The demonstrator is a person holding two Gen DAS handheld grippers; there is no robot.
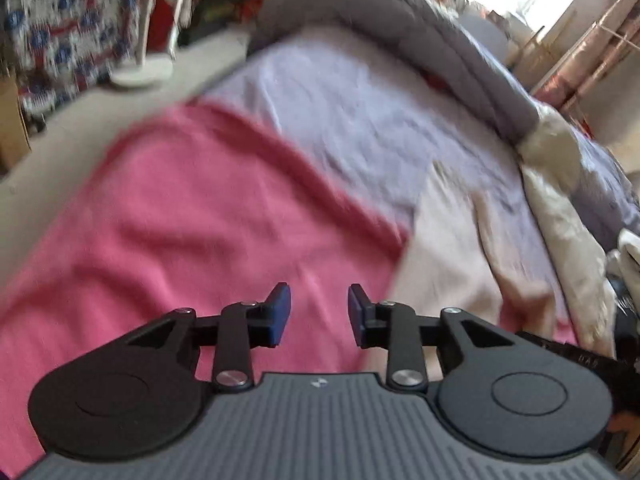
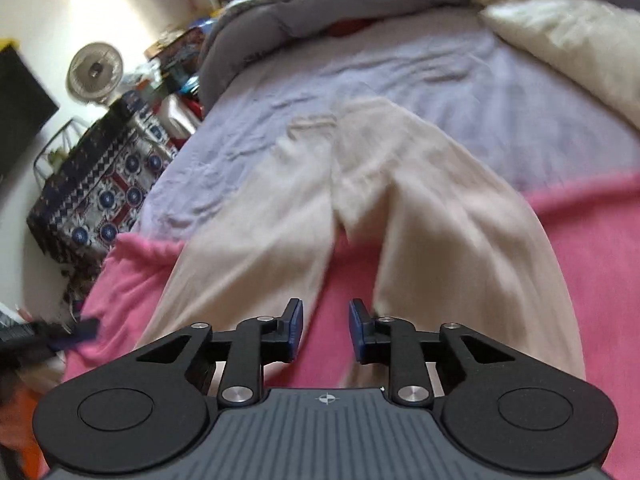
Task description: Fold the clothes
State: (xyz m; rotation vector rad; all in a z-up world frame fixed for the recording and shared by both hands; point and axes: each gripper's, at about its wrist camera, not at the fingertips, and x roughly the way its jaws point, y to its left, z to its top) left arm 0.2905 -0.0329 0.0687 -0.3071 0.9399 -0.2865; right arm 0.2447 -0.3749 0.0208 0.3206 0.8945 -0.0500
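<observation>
Cream trousers [image 1: 452, 248] lie on the bed, seen from the left wrist camera at the right of a pink blanket [image 1: 180, 220], partly over its edge and partly on the lilac sheet [image 1: 360, 112]. The left gripper [image 1: 319, 312] hangs above the pink blanket; its jaws stand parted with a clear gap between the blue pads [image 1: 280, 312], nothing held. A grey duvet [image 1: 420, 32] is bunched along the far side of the bed, with a cream pillow [image 1: 560, 184] at the right. The frame is motion-blurred. Right wrist camera: the trousers [image 2: 400, 200] are spread flat, waist toward the far end on the sheet [image 2: 460, 80], both legs running toward the camera over the blanket [image 2: 600, 248]. The right gripper [image 2: 325, 330] sits over the strip of pink between the two legs, jaws apart, empty, pads [image 2: 295, 330] not touching cloth. A small fan [image 2: 95, 70] and a patterned cloth [image 2: 104, 184] stand left of the bed.
</observation>
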